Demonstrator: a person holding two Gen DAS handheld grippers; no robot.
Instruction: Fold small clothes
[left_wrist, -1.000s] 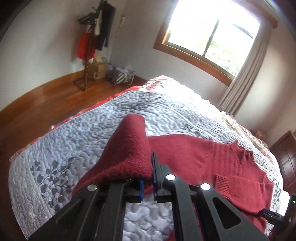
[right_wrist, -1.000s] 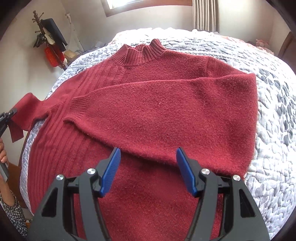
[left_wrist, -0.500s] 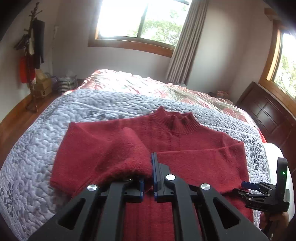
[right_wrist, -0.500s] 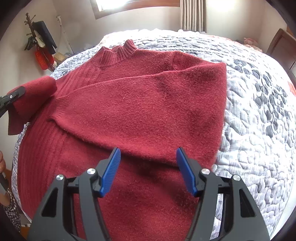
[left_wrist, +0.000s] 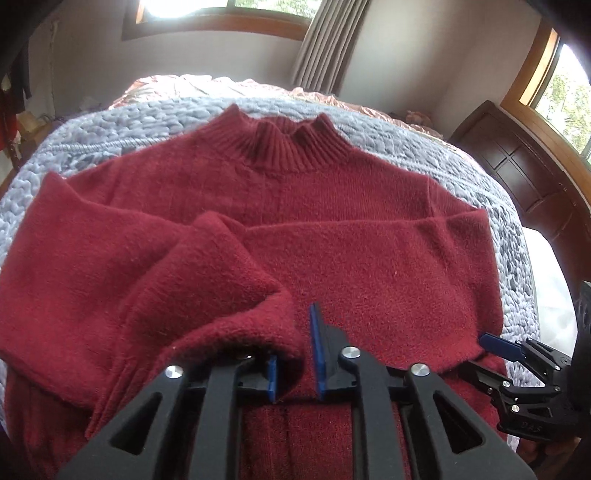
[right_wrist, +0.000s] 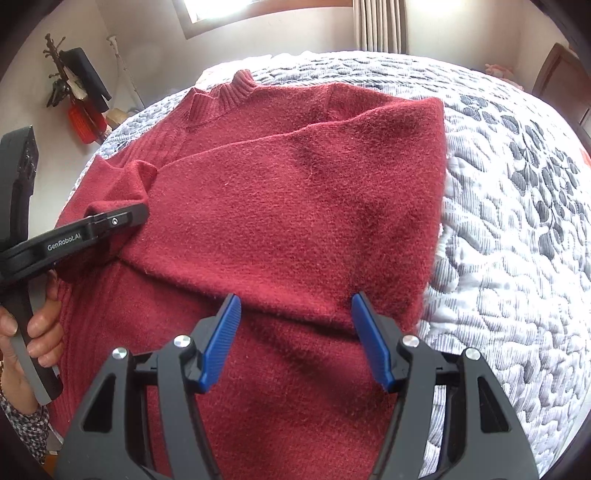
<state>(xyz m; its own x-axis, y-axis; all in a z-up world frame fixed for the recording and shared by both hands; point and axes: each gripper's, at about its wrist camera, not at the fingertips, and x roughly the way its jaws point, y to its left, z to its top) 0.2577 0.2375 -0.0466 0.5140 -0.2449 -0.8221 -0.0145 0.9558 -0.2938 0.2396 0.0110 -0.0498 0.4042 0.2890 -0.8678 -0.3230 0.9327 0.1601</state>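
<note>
Sweater (left_wrist: 332, 206), a dark red knit, is being laid flat on the grey quilted bedspread (right_wrist: 517, 258), its ribbed collar (left_wrist: 280, 144) pointing toward 12 o'clock in the left wrist view. Compared with a second ago, when the left sleeve (left_wrist: 207, 280) was being held out past the bed edge over the wooden floor, that sleeve is now being carried across the chest, its cuff lying close to the right sleeve (right_wrist: 314, 206) already folded over the body. The left gripper (left_wrist: 293, 363) is being kept clamped on the cuff, the fabric bunching over the left finger. The right gripper (right_wrist: 295, 339) is being held with its blue pads (right_wrist: 218, 347) wide apart and nothing between them, hovering over the lower hem at 6 o'clock, much as before. A hand (right_wrist: 37, 332) is being seen at 9 o'clock in the right wrist view, wrapped round the left gripper's handle. How much cuff is being pinched is being hidden by the bunched knit, and the sweater's bottom edge is being cut off by the gripper bodies.
</note>
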